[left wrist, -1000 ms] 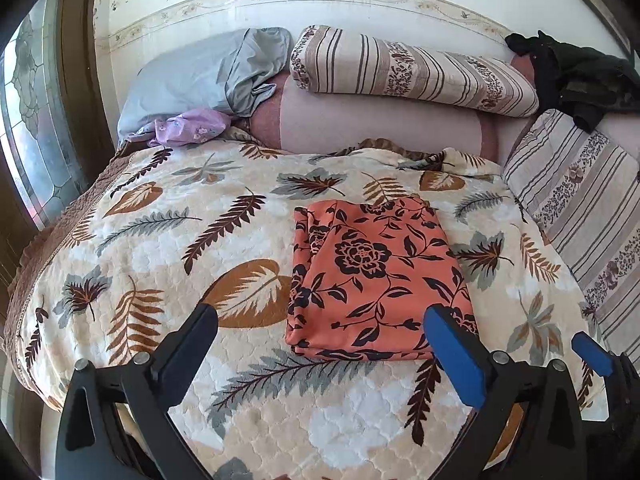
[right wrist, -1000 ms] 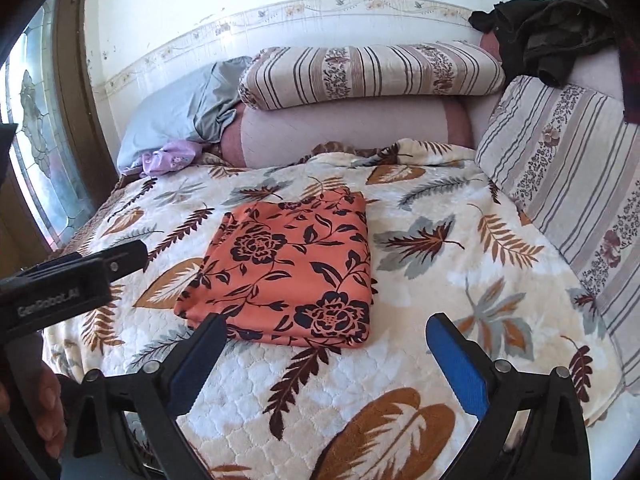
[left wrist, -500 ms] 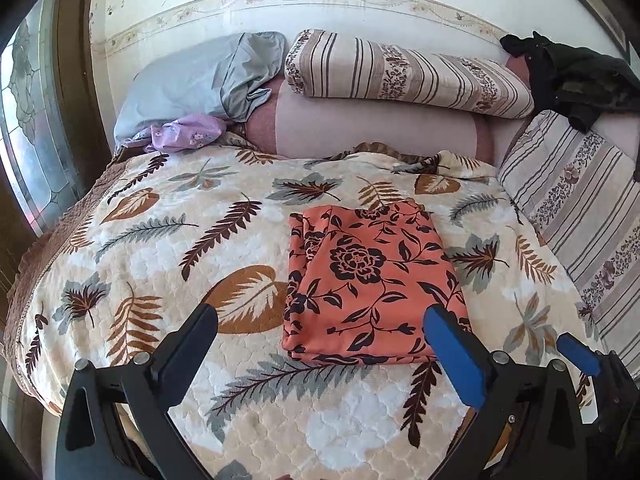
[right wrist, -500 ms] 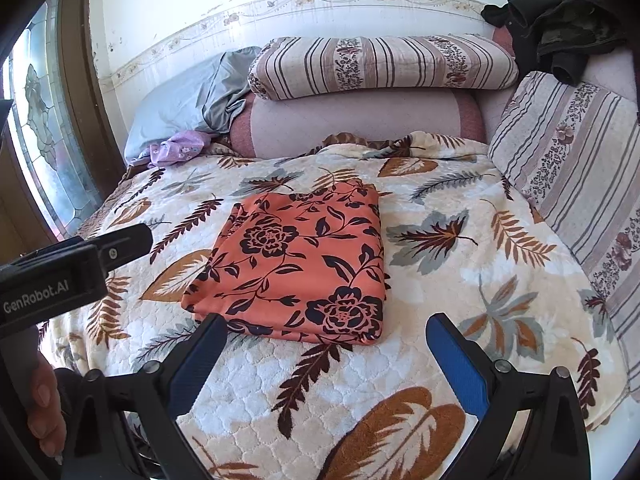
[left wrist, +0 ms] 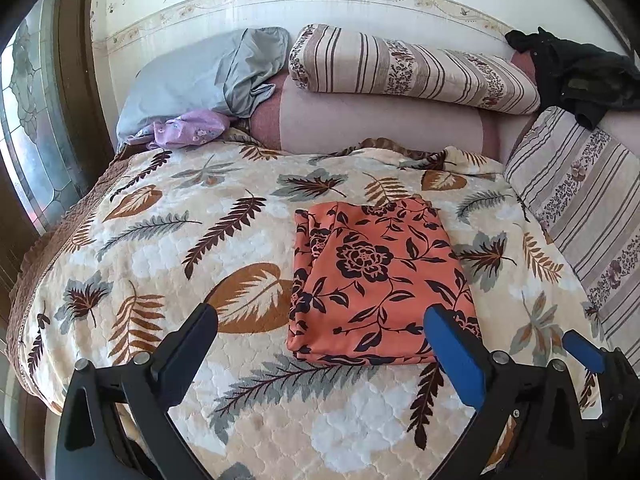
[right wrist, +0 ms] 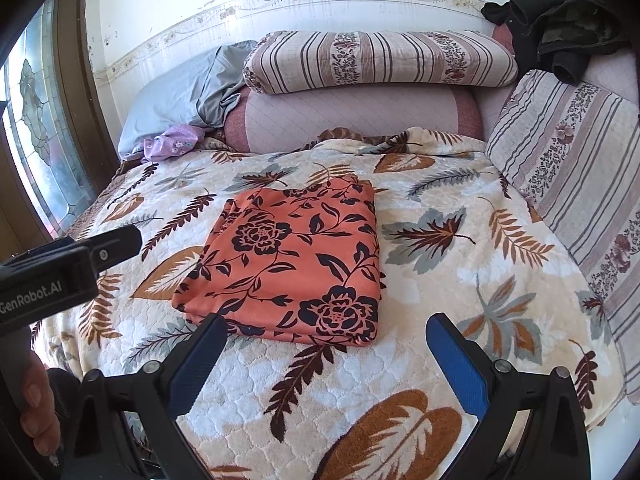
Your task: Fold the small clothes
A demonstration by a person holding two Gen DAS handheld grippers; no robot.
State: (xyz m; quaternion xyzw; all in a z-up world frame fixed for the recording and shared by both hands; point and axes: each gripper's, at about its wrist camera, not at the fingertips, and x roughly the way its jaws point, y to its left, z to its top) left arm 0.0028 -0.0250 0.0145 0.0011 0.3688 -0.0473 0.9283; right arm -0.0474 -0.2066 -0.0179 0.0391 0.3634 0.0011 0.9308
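The orange cloth printed with black flowers and vines (left wrist: pixel 376 280) lies folded into a thick, roughly square stack on the bed's cream quilted cover with brown and grey leaf prints (left wrist: pixel 160 240). In the left wrist view it sits just past centre toward 2 o'clock; in the right wrist view (right wrist: pixel 292 256) it lies near centre, toward 11 o'clock. Its layered edges show along the near and left sides, and the top face is smooth.

The left claw (left wrist: pixel 320 344) hangs spread wide above the cover with nothing in it, its blue-padded finger just over the stack's near right corner. The right claw (right wrist: pixel 324 354) is likewise wide apart and empty, level with the stack's near edge. A person's fingers (right wrist: pixel 38 412) show at 8 o'clock in the right view, holding the other tool.

By my judgement the fold looks complete or nearly so. If a last tidy is wanted, the near left corner, where the layers fan slightly, is the place to square up: come in low, pinch all layers together, and draw them gently rather than lifting, since the soft cover could wrinkle and drag the bottom layer.

Further out, at 12 o'clock, a striped bolster (left wrist: pixel 412 68) rests on a pink cushion (left wrist: pixel 380 124), a grey pillow (left wrist: pixel 200 80) lies at 11 o'clock, and dark clothing (left wrist: pixel 576 76) at 2 o'clock.
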